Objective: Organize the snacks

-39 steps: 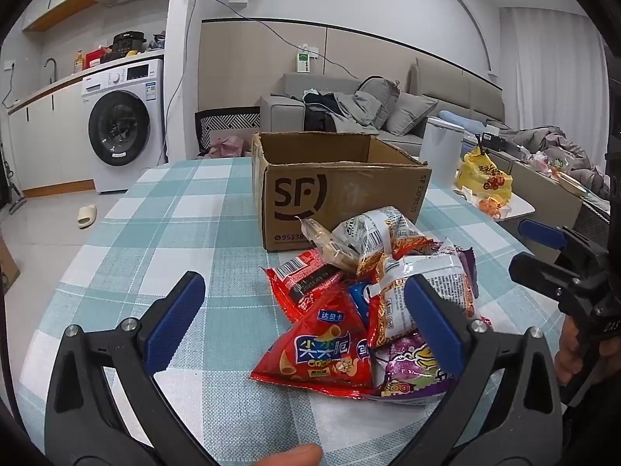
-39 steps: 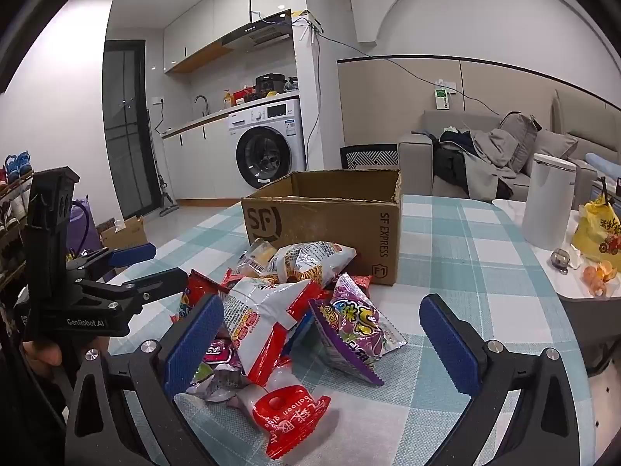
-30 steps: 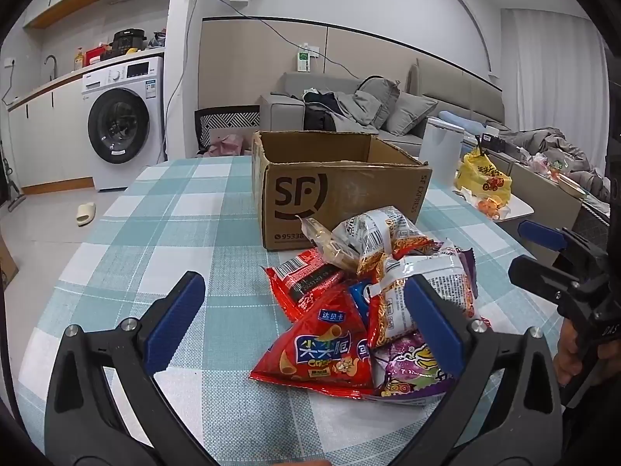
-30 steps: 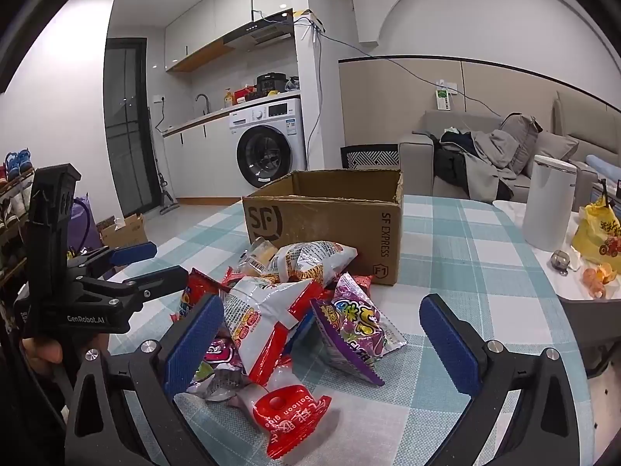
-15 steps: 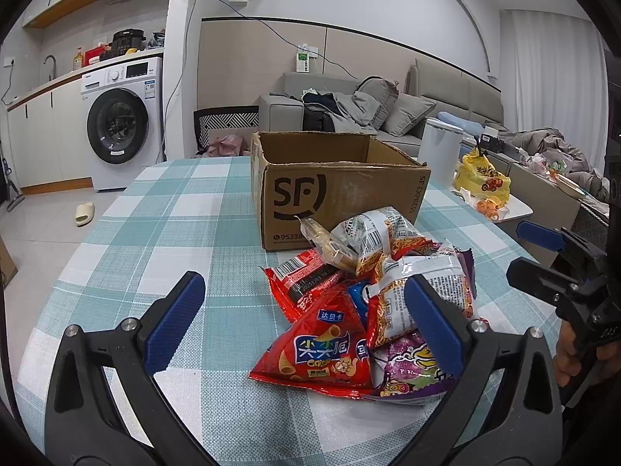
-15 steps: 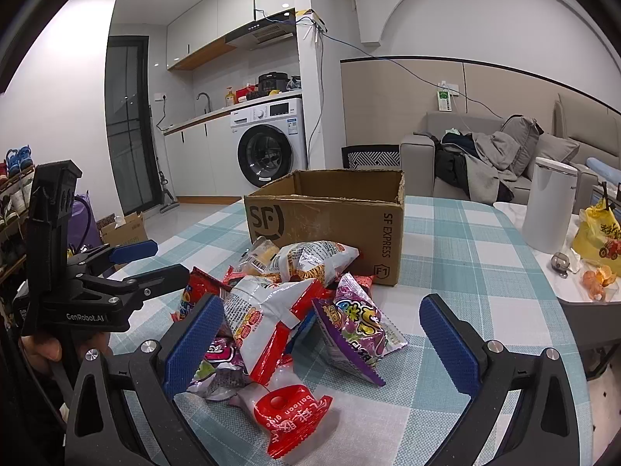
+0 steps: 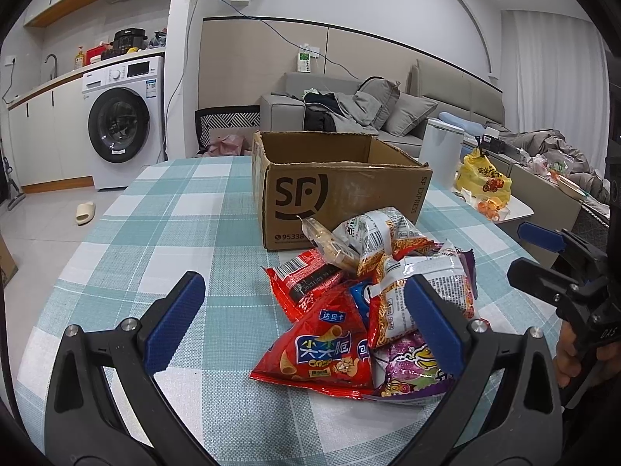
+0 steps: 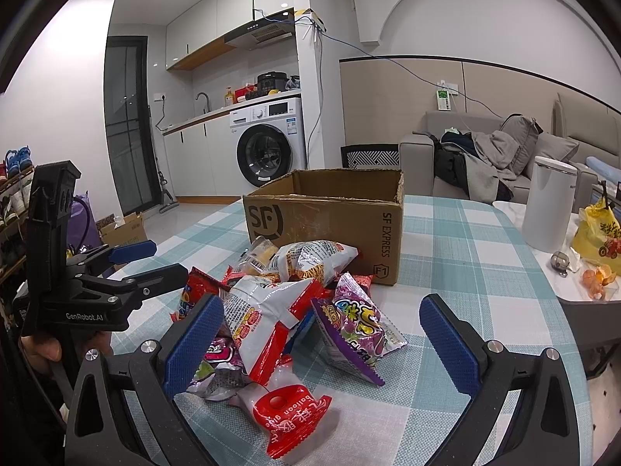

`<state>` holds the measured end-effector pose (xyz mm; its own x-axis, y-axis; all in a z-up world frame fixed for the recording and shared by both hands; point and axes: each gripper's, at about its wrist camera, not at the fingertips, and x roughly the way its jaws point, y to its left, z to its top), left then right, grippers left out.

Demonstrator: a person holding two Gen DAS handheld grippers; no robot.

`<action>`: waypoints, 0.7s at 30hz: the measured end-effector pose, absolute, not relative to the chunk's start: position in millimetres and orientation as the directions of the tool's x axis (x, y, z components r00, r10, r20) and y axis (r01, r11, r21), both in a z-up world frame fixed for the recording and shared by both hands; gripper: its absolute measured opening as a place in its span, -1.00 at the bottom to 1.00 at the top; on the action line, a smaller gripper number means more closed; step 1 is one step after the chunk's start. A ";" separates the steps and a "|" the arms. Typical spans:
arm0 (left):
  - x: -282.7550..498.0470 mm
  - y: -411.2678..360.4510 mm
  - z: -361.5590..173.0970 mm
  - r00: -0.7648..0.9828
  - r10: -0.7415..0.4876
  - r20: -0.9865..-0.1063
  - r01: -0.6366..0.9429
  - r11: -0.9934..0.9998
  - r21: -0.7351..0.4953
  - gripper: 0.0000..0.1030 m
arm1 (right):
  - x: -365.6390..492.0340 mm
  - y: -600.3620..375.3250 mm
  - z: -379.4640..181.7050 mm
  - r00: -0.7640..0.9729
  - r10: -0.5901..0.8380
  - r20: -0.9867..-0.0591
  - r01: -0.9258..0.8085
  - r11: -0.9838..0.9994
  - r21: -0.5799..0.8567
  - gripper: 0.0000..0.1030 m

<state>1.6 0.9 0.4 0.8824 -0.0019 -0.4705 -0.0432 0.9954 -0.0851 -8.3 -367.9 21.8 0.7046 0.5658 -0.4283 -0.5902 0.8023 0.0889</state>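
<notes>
- Cardboard, brown and printed with a black SF logo, is making up the open-topped box (image 7: 341, 194) that is sitting toward the far side of the table (image 7: 174, 213), which is wearing a teal-and-white checked cloth.
- Just in front of the box, on its near side, a heap of snack packets (image 7: 372, 291) is lying, the farthest packets touching or nearly touching the box's front wall.
- At the near left of the heap a red chip bag (image 7: 330, 345) is lying, with a purple packet (image 7: 411, 369) tucked against its right edge.
- From the other side, another purple packet (image 8: 357, 326) is leaning against the pile, and a red-and-clear wrapper (image 8: 287, 415) is lying nearest of all.
- The left tongs (image 7: 302, 322) are hovering over the near edge of the table, blue pads spread wide apart and gripping nothing.
- The right tongs (image 8: 318, 341) are hanging on the heap's right, likewise gaping and empty.
- A white canister (image 8: 547, 202) is standing on a side table (image 8: 574, 295) off to the far right, with a yellow bag (image 8: 597, 233) beside it.
</notes>
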 end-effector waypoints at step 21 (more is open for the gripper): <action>-1.2 1.9 -0.2 0.884 -0.019 -0.466 -0.025 0.996 -0.088 0.98 | -0.8 -368.3 16.3 0.710 0.542 -0.450 -0.568 0.818 0.089 1.00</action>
